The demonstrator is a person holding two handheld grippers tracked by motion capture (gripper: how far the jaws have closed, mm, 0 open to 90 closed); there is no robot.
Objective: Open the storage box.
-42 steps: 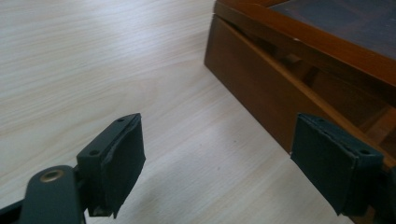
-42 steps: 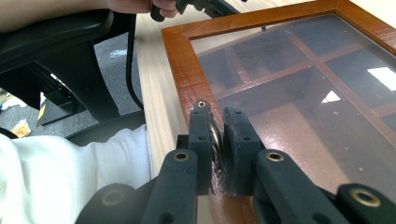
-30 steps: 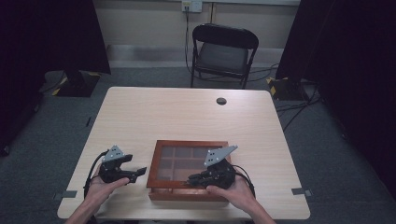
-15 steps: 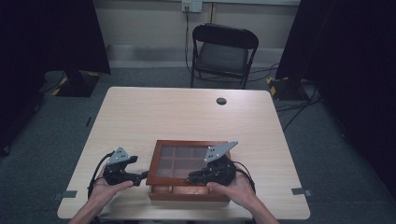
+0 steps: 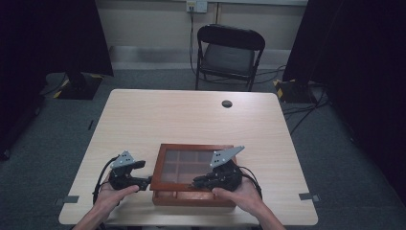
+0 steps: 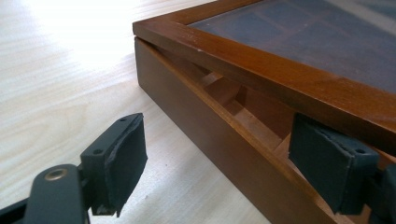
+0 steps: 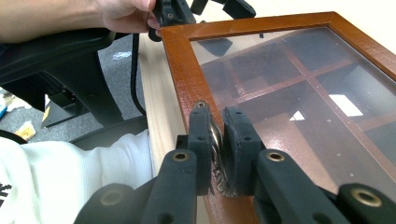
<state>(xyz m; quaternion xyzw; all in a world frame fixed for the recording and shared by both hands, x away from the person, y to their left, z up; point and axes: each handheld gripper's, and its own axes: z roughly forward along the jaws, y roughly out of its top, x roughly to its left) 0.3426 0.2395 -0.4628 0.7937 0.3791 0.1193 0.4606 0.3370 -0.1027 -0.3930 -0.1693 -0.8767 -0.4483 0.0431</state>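
The wooden box (image 5: 191, 175) sits at the table's (image 5: 191, 120) near edge, its glass lid (image 7: 299, 79) raised a crack above the base; the right gripper (image 7: 217, 140) pinches a small metal ring (image 7: 215, 137) on the lid's front rail; the left gripper (image 6: 215, 158) is spread wide at the box's left corner, one pad (image 6: 327, 161) in the gap under the lid, the other over bare table; beyond stand a folding chair (image 5: 229, 52) and dark curtains (image 5: 52, 38); a black grommet (image 5: 227, 103) marks the far edge.

Pale wood table (image 5: 191, 120) stands on grey carpeted floor (image 5: 62, 124). Black folding chair (image 5: 229, 55) sits beyond it, against a cream wall (image 5: 143, 24). Dark curtains (image 5: 48, 38) flank both sides.
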